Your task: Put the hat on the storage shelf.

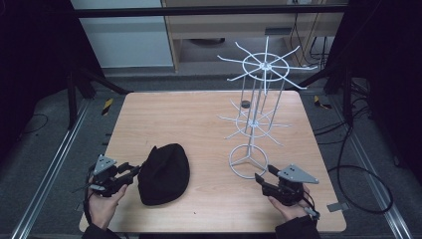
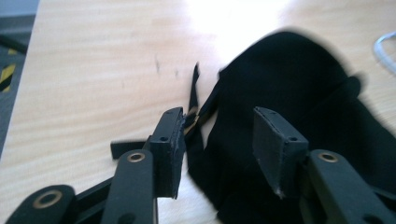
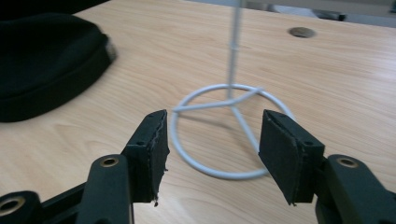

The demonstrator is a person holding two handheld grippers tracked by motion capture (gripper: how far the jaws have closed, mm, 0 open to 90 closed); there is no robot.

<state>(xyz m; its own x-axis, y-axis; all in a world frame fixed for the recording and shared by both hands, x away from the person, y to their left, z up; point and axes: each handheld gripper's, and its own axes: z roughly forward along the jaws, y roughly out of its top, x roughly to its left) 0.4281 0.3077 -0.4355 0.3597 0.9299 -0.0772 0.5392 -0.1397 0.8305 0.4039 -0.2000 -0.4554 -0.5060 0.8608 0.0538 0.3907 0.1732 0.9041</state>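
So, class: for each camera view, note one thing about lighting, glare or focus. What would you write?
High view: the surroundings fall into deep shadow while the table is evenly lit. Left gripper view: glare whitens the wood beyond the black hat, whose far edge is blurred. Right gripper view: the white wire stand looks soft, its upright pole smeared.

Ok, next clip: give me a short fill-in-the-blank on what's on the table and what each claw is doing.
1. The black hat lies next to the ____ claw.
2. The right claw points at the ring base of the white wire ____.
3. Both claws are ____, holding nothing.
4. The small dark disc lies on the table, near its ____ edge.

Missing words: left; rack; open; far
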